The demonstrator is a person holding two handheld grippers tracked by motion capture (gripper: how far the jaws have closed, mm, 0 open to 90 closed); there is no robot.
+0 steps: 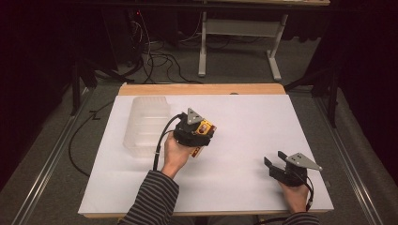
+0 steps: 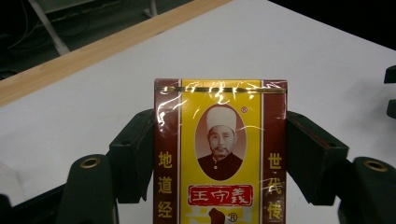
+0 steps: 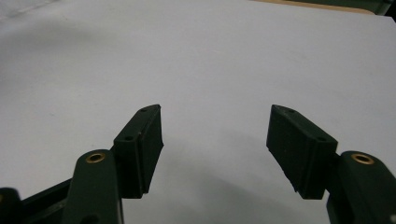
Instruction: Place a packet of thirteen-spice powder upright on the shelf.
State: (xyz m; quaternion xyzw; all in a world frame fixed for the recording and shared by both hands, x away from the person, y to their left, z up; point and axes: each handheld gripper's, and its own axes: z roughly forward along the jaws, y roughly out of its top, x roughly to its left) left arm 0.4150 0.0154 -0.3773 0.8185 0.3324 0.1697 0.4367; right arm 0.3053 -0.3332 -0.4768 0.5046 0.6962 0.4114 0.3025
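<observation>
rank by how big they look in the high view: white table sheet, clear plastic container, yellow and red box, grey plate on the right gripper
1. white table sheet
2. clear plastic container
3. and 4. yellow and red box and grey plate: too alike to rank, and the left gripper covers much of the box.

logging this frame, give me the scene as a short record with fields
surface: white table with a wooden far edge
left gripper: shut on a packet, jaws pressing its two sides
packet: yellow and dark red, a portrait and Chinese print on its face
right gripper: open, nothing between the jaws, near the front right of the table
bin: clear plastic, at the left of the table, beside the left gripper
</observation>
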